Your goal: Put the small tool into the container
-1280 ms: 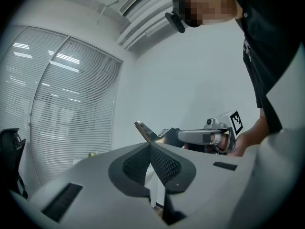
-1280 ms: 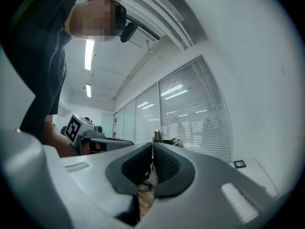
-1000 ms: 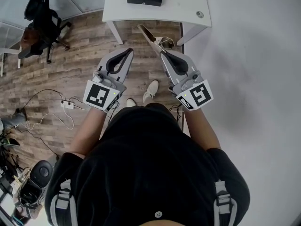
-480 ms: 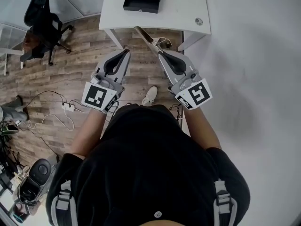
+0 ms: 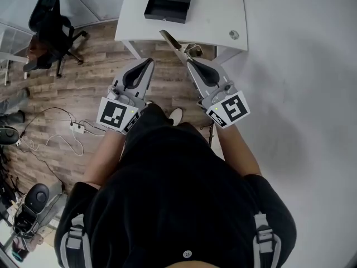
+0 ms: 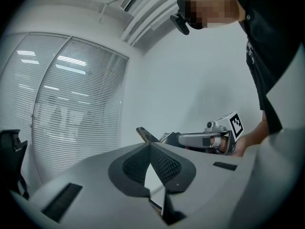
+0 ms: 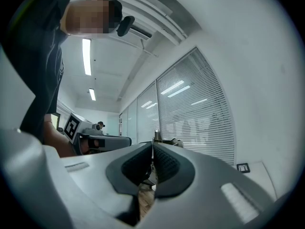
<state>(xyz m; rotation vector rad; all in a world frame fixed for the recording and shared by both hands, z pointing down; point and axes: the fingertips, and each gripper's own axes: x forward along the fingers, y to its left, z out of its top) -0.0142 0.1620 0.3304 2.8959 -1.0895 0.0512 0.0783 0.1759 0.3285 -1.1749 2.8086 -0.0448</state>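
An office with desk (image 5: 215, 13), swivel chair (image 5: 53, 29), blinds (image 6: 76, 109)

L claw (image 5: 149, 61): grey plastic, matt; pads (image 6: 164, 165) black, dimpled.
R claw (image 5: 188, 62): same grey matt plastic.
small tool (image 5: 170, 39): tan-brown, dull; material unclear.
container (image 5: 167, 10): black, matt.
table (image 5: 223, 10): white, smooth.
floor (image 5: 95, 66), 9 o'clock: wood-look planks.
shirt (image 5: 178, 194): black cloth.

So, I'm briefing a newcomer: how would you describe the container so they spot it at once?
Look at the white table ahead of the person. The container sits on its left half: an open black box, much bigger than the small round disc near the table's right edge.
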